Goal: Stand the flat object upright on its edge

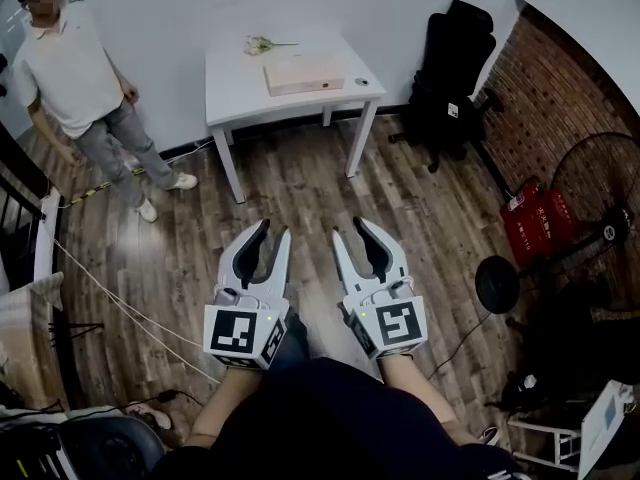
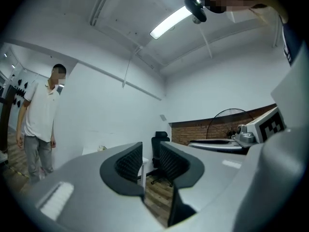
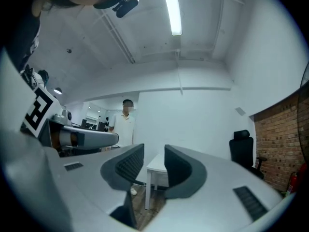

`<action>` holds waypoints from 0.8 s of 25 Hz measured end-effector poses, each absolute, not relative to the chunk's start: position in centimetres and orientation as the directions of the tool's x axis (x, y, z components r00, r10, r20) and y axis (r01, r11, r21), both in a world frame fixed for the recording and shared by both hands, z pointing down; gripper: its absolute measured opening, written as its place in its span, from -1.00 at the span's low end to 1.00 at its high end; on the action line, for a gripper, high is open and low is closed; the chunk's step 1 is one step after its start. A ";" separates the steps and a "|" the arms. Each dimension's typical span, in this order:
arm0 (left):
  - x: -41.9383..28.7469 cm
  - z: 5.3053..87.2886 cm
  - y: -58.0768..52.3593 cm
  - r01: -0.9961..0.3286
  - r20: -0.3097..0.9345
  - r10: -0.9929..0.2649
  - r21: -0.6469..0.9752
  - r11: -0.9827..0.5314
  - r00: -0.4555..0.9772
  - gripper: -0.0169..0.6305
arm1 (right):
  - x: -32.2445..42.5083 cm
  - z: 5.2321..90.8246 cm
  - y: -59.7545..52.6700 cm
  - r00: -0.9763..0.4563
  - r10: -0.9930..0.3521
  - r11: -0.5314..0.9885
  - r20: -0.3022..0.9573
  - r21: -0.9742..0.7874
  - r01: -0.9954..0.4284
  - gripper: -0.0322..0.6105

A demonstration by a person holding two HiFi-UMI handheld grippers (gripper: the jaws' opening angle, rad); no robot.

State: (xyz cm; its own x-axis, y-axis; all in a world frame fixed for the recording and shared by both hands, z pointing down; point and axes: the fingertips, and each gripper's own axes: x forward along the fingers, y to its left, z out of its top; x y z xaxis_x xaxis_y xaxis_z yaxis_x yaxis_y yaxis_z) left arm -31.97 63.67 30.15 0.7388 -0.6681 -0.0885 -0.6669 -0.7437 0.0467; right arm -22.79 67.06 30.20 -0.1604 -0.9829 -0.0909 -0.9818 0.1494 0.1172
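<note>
Wooden floor [image 1: 300,183] runs under both tools, which are held level and side by side close to the body of the person holding them, each with a marker cube at its near end. The left tongs [image 1: 275,230] stand a narrow gap apart. Its own view [image 2: 150,151] shows only floor and room between the ribbed pads, so it has hold of nothing. The right tongs [image 1: 347,230] are parted much the same. Through their gap [image 3: 154,153] a white leg and the floor show, with nothing gripped.

Well ahead of both tongs, across open floor, stands a white tabletop [image 1: 230,88] against the far wall. The flat box [image 1: 303,73], pale pink, lies on its broad face there, roughly straight ahead of the gap between the two tools and well apart from either. Just beyond the box lies a small sprig [image 1: 262,43], and just to its right a small round thing [image 1: 361,82] that is too small to tell.

Far off to the left of the left tongs a person [image 1: 85,88] in a white shirt stands on the floor. Ahead and to the right of the right tongs a black office chair [image 1: 455,63] sits by the brick wall [image 1: 560,98]. Nearer along that wall are red canisters [image 1: 530,218] and a black fan [image 1: 600,208].
</note>
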 end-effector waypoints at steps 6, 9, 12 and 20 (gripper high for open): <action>-29.4 29.6 53.4 -0.645 -0.091 -0.645 0.038 -0.763 0.759 -0.54 | -20.3 29.8 56.9 -0.166 -0.983 0.157 -0.078 0.113 -0.981 -0.47; -28.2 29.3 48.2 -0.633 -0.081 -0.633 0.031 -0.774 0.770 -0.54 | -18.9 29.6 51.9 -0.152 -0.986 0.143 -0.070 0.111 -0.983 -0.46; -26.9 29.2 43.6 -0.624 -0.085 -0.625 0.033 -0.780 0.776 -0.54 | -17.5 29.5 47.4 -0.138 -0.988 0.130 -0.072 0.105 -0.986 -0.45; -25.3 29.8 35.9 -0.617 -0.082 -0.618 0.045 -0.786 0.782 -0.54 | -15.9 30.2 39.8 -0.136 -0.989 0.130 -0.060 0.097 -0.987 -0.44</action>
